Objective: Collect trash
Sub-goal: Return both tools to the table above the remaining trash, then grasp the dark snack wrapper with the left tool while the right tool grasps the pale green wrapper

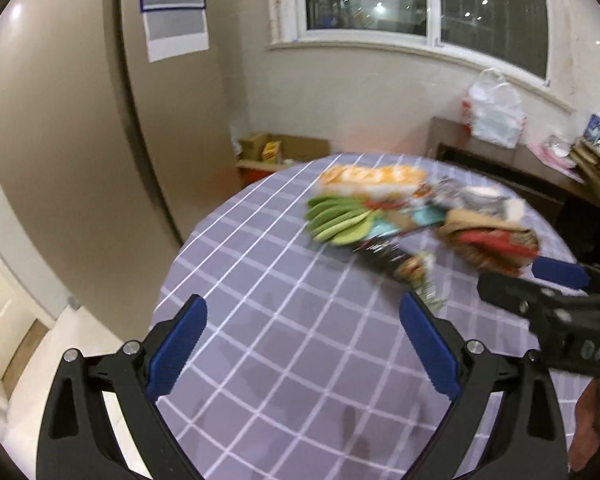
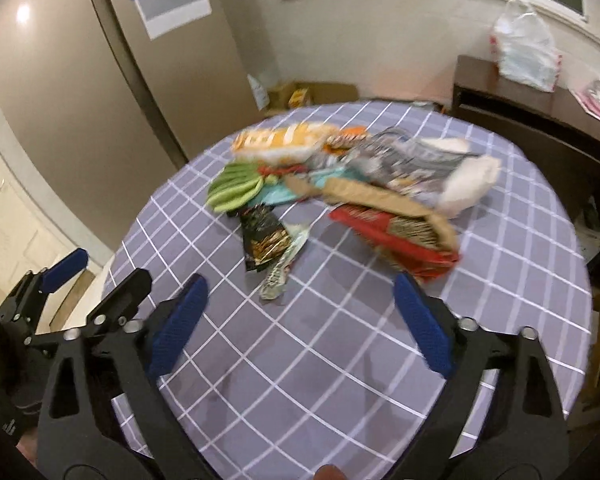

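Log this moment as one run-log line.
left hand-held gripper: open, empty | right hand-held gripper: open, empty | wrapper pile: untouched on checked tablecloth

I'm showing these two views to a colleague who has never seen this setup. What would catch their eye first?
Most likely the heap of bright snack wrappers in the middle of the round table with its lilac checked cloth, a green packet at its left edge and a red one at its right. Next, the blue pads of the left gripper and the right gripper, both open and empty over the near cloth.
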Demonstrator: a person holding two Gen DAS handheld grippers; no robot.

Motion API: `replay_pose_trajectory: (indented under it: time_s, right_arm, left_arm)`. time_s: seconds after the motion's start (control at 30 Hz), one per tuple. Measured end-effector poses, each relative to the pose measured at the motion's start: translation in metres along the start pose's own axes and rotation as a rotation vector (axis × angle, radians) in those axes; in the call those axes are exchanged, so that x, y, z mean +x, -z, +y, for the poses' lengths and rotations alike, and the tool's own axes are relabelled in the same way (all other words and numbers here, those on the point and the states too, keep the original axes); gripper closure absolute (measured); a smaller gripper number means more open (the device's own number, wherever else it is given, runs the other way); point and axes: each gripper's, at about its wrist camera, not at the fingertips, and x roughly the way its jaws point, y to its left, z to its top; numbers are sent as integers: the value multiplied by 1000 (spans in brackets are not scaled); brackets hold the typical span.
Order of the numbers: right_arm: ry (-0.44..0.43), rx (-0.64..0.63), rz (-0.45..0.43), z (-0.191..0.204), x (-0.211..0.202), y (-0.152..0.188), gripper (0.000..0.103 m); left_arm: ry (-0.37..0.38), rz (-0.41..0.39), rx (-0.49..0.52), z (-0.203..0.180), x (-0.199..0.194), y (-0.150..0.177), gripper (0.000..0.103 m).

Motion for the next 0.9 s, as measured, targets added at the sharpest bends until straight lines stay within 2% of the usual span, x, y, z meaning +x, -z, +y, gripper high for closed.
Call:
replay_pose_trajectory:
  time_s: [0.03,0.2,0.23,0.27,0.3,0.4,0.53,0.7,0.9]
  right_arm:
    - [7,-6,9,1,5,0,25]
    - [42,-42,60,12,36,0,29]
    - [55,-59,71,15,43,0,33]
    - [67,-72,81,16,48,0,43]
    - [88,-85,96,18,56,1,49]
    - [97,-81,109,15,67,2,58]
    - [107,-101,91,14,68,5,82]
    - [78,-59,91,-1,55,13,83]
    - [46,-39,106,-21,44,22,81]
  left_arm:
    - [-6,11,0,3,3,2,8]
    - [-36,38,-25,18,10,10,8]
    - [-38,43,-32,21,11,10,8]
    - [-38,44,-36,23,11,10,8]
    - [-37,43,-40,23,11,10,8]
    - [-25,28,-46,22,8,4,8]
    - [6,23,-44,13,12,-3,8]
    - [84,29,-37,-11,24,-16,8]
    - [148,84,-21,-38,53,-29,8]
